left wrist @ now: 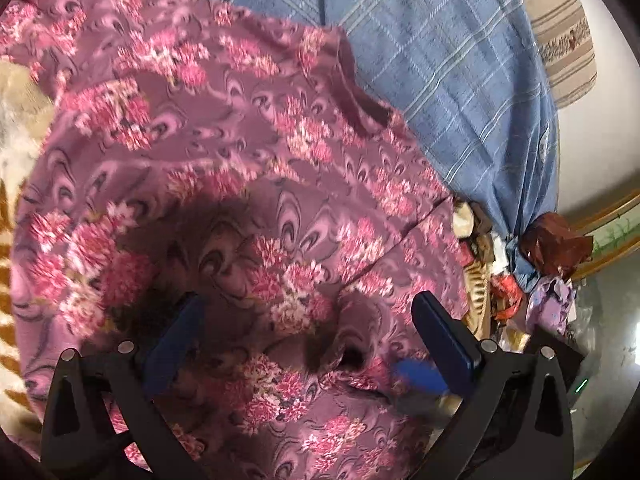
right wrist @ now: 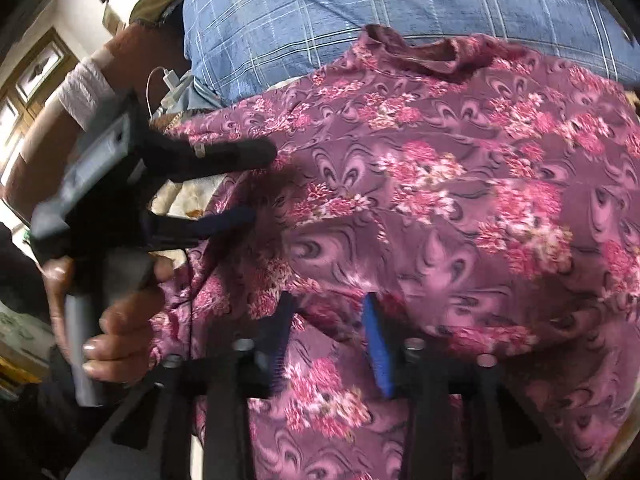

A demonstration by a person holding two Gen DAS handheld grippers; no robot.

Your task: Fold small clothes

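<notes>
A purple garment with pink flowers (left wrist: 248, 184) lies spread over the bed and fills most of the left wrist view. Its darker neck edge (left wrist: 360, 96) points toward the blue cloth. My left gripper (left wrist: 308, 304) hovers over the garment with its jaws wide apart and nothing pinched. In the right wrist view the same garment (right wrist: 440, 200) spreads ahead. My right gripper (right wrist: 329, 308) stands just above it, its blue pads apart with loose fabric below the gap. The left gripper (right wrist: 262, 182) shows at the garment's left edge, open, held by a hand (right wrist: 116, 320).
A blue checked cloth (left wrist: 460, 60) lies beyond the garment, also seen as blue checked cloth (right wrist: 320, 12). A heap of mixed clothes (left wrist: 532, 272) sits at the right. A striped pillow (left wrist: 560, 28) is at the far right, and a cream and brown blanket (left wrist: 12, 128) at the left.
</notes>
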